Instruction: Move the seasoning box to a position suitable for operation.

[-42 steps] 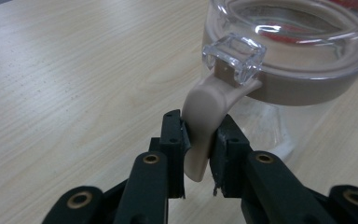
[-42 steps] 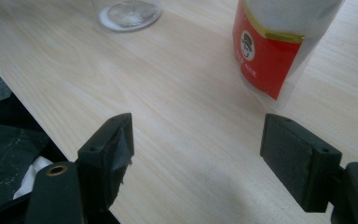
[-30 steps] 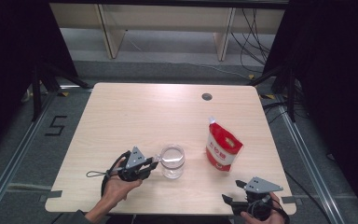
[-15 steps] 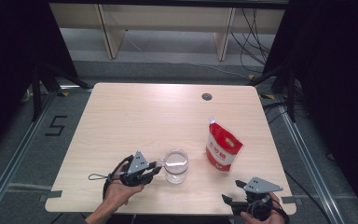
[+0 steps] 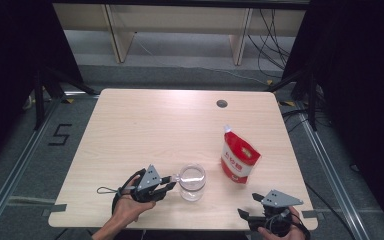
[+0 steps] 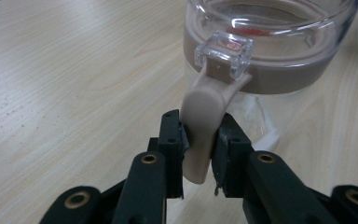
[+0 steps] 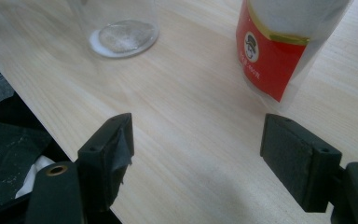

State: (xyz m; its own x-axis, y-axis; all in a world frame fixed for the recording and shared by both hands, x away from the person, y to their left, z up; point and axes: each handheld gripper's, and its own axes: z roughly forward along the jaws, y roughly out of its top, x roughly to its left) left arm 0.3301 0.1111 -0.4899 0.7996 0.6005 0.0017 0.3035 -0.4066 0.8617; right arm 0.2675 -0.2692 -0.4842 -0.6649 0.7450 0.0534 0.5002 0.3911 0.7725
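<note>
In the high view, a pale wooden table [image 5: 145, 130] takes up the middle of the frame, with a small dark round hole [image 5: 222, 103] near its upper right edge. A red and white pouch [image 5: 238, 158] stands upright at centre right. A clear jar [image 5: 192, 181] sits at lower centre, near the table's front edge, with bare wood between it and the pouch. The left gripper [image 5: 169, 182] lies at lower left, held by a hand [image 5: 130, 205], its jaws reaching right to the jar's side. The right gripper [image 5: 247, 206] sits at the lower right corner of the table, well apart from the jar and below the pouch.

In the left gripper view, the jar [image 6: 279, 51] fills the upper right, its rim ringed by a beige band. A beige latch tab [image 6: 204, 126] hangs down from a clear clasp [image 6: 223, 53] on that rim. The two black jaws are closed narrow on the tab, pinching it from both sides at lower centre.

In the right gripper view, the jaws stand wide apart at the bottom with bare table between them. The pouch [image 7: 279, 46] stands at upper right, the jar's round base [image 7: 123, 37] at upper left; neither touches the jaws.
</note>
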